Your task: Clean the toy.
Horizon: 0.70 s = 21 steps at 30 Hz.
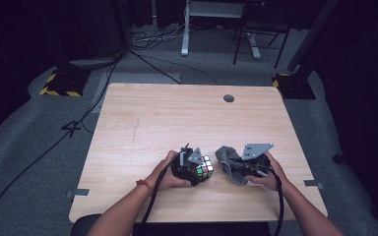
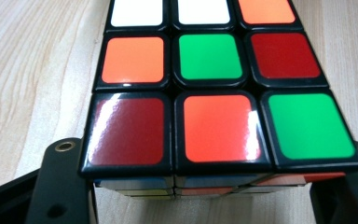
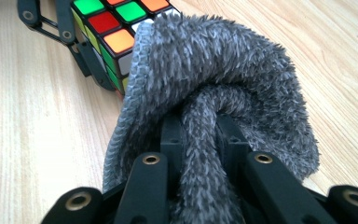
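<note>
A scrambled puzzle cube (image 1: 204, 168) with red, orange, green and white stickers rests low on the wooden table (image 1: 177, 113), clamped between the jaws of my left gripper (image 1: 197, 169). In the left gripper view the cube (image 2: 214, 93) sits between both black jaws. My right gripper (image 1: 234, 169) is shut on a fluffy grey cloth (image 1: 229, 160), just right of the cube. In the right gripper view the cloth (image 3: 223, 74) bunches over the jaws and reaches the cube (image 3: 116, 32); the left gripper's black linkage (image 3: 60, 28) shows beside it.
A round grey cable hole (image 1: 229, 98) sits near the table's far edge. Beyond the table lie floor cables (image 1: 152, 42), desk and chair legs (image 1: 248, 42), and yellow-black striped bases (image 1: 61, 83). The person's forearms enter from the bottom.
</note>
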Available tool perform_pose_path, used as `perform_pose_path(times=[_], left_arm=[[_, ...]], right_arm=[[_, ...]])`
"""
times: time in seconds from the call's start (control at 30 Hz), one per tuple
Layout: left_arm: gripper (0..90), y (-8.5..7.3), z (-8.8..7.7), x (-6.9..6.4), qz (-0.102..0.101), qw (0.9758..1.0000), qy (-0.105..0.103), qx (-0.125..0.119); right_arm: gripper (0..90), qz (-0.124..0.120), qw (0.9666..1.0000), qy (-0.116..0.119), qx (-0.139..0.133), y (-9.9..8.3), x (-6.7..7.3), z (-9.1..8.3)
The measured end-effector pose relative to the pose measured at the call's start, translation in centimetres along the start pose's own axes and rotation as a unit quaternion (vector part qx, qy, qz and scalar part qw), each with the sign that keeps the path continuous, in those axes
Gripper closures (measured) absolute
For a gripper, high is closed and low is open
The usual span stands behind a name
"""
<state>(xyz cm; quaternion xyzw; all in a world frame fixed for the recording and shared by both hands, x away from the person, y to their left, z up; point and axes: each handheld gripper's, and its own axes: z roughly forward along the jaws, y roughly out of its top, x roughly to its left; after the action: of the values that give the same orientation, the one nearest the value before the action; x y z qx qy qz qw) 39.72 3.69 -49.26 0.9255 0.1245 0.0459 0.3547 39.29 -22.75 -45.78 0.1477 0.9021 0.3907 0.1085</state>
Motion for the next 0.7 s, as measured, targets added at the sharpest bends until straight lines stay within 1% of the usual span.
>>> perform_pose_path(times=[0.1, 0.2, 0.27, 0.37, 0.47, 0.57, 0.6, 0.63, 0.7], left_arm=[[33.5, -0.04, 0.07, 0.02, 0.001, 1.0000, -0.003, 0.005], [33.5, -0.14, 0.25, 0.06, 0.002, 1.0000, -0.006, 0.003], [33.5, -0.27, 0.31, 0.03, -0.001, 1.0000, -0.010, -0.002], [33.5, -0.23, 0.28, 0.05, 0.003, 1.0000, -0.009, 0.001], [33.5, -0.34, 0.29, 0.14, 0.001, 0.9999, -0.014, -0.003], [32.3, -0.37, 0.22, 0.15, 0.001, 0.9999, -0.011, -0.001], [30.8, -0.39, 0.16, 0.17, 0.000, 0.9999, -0.011, -0.001], [31.0, -0.43, 0.07, 0.22, 0.000, 0.9999, -0.012, -0.005], [31.5, -0.48, -0.09, 0.25, 0.000, 0.9999, -0.011, -0.004]], right_arm=[[77.0, 0.001, 1.0000, 0.000, 0.005, -0.06, -0.05, 0.17], [76.9, 0.000, 0.9999, -0.001, 0.011, -0.15, -0.04, 0.36], [76.8, 0.001, 0.9999, 0.001, 0.014, -0.20, -0.09, 0.47], [76.7, 0.000, 0.9998, 0.000, 0.021, -0.23, -0.10, 0.57], [76.2, 0.001, 0.9996, -0.001, 0.027, -0.30, -0.17, 0.65], [75.4, 0.002, 0.9993, -0.003, 0.037, -0.46, -0.31, 0.78], [75.3, 0.003, 0.9993, -0.002, 0.037, -0.49, -0.33, 0.78], [75.4, 0.003, 0.9993, -0.002, 0.037, -0.51, -0.36, 0.76], [75.3, 0.003, 0.9993, -0.003, 0.037, -0.49, -0.34, 0.72]])
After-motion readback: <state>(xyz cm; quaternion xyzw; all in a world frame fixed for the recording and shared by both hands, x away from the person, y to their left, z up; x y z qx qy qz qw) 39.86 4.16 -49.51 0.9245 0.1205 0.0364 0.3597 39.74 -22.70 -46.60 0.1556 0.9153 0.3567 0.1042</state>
